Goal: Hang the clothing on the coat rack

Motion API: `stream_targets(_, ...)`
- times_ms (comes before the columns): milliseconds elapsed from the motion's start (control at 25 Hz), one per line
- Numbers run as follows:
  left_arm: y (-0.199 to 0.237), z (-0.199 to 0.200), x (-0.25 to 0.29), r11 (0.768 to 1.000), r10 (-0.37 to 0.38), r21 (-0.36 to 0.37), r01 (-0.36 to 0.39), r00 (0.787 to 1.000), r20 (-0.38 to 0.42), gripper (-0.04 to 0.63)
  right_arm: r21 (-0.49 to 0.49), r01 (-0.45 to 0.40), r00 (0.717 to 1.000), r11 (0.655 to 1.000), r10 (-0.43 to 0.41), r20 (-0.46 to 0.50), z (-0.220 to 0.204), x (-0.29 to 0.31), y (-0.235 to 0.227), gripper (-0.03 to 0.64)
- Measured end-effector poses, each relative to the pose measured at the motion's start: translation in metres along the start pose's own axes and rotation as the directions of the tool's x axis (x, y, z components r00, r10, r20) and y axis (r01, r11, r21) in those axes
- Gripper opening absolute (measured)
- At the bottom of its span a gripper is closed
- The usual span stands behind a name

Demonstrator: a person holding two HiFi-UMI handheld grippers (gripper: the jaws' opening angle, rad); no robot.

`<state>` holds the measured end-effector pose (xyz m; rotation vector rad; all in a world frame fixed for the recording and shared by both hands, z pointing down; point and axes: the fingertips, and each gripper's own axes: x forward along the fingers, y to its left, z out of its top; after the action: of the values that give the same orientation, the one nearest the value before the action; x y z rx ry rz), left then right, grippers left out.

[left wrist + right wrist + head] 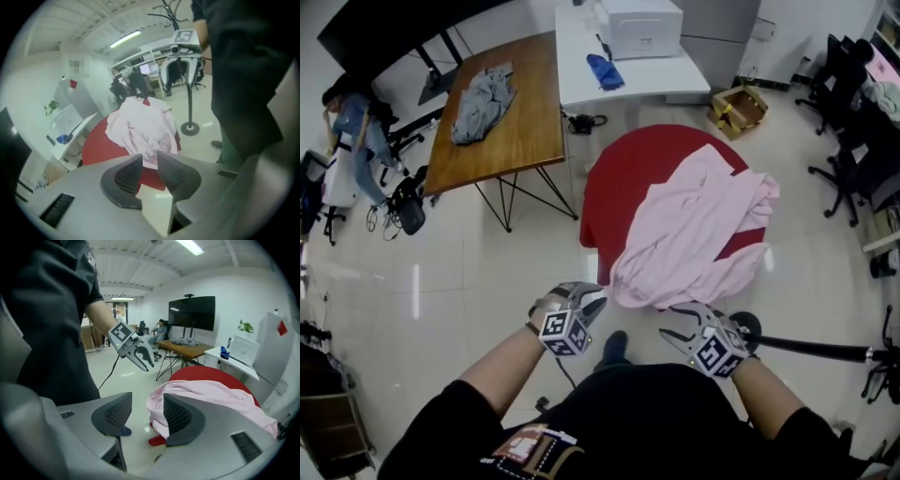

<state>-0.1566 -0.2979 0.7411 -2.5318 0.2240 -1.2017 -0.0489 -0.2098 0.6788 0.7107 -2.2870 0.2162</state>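
Note:
A pink garment [694, 230] lies crumpled on a round red table [623, 183], with its near edge hanging over the rim. My left gripper [592, 307] sits just short of that hanging edge. Its jaws [150, 157] stand a narrow gap apart with nothing between them, and the pink garment [140, 126] lies beyond the tips. My right gripper [670, 323] is wide open and empty below the cloth's edge. In the right gripper view [147, 397] the garment [201, 397] lies past the right finger. The black coat rack [189, 89] stands to the right, with its base [746, 327] by my right hand.
A wooden table [530, 112] with a grey garment [483, 98] stands at the back left. Behind the red table is a white desk [581, 84] with a printer [642, 26]. A cardboard box [738, 108] sits on the floor, and office chairs [853, 112] stand at the right.

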Motion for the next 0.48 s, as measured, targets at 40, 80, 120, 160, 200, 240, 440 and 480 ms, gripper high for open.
stream_targets(40, 0.0, -0.008, 0.007, 0.997, -0.01, 0.078, 0.012, 1.0, -0.026, 0.1, -0.046, -0.02, 0.999, 0.999, 0.019, -0.036, -0.004, 0.014, 0.005, 0.216)
stream_targets(80, -0.001, -0.014, 0.015, 0.987, -0.021, 0.157, 0.029, 0.999, -0.048, 0.141, -0.091, -0.04, 0.997, 0.995, 0.034, -0.073, -0.009, 0.027, 0.009, 0.221)
stream_targets(120, -0.003, -0.019, 0.022, 0.972, -0.034, 0.231, 0.049, 0.997, -0.066, 0.193, -0.131, -0.059, 0.993, 0.99, 0.045, -0.112, -0.016, 0.04, 0.013, 0.229)
stream_targets(160, -0.005, -0.022, 0.029, 0.952, -0.047, 0.298, 0.069, 0.996, -0.08, 0.22, -0.165, -0.075, 0.987, 0.983, 0.05, -0.151, -0.025, 0.053, 0.016, 0.227)
stream_targets(200, -0.007, -0.026, 0.037, 0.929, -0.055, 0.361, 0.086, 0.994, -0.094, 0.235, -0.197, -0.084, 0.98, 0.977, 0.045, -0.191, -0.035, 0.064, 0.017, 0.227)
stream_targets(240, -0.008, -0.03, 0.045, 0.904, -0.058, 0.416, 0.097, 0.993, -0.105, 0.271, -0.23, -0.086, 0.973, 0.969, 0.032, -0.229, -0.045, 0.074, 0.016, 0.227)
stream_targets(440, 0.009, -0.043, 0.09, 0.722, 0.05, 0.691, 0.041, 0.993, -0.111, 0.319, -0.352, -0.087, 0.96, 0.932, -0.016, -0.28, -0.058, 0.108, 0.006, 0.227)
stream_targets(480, 0.011, -0.042, 0.096, 0.686, 0.055, 0.727, 0.039, 0.993, -0.106, 0.328, -0.369, -0.089, 0.959, 0.925, -0.021, -0.284, -0.06, 0.112, 0.004, 0.227)
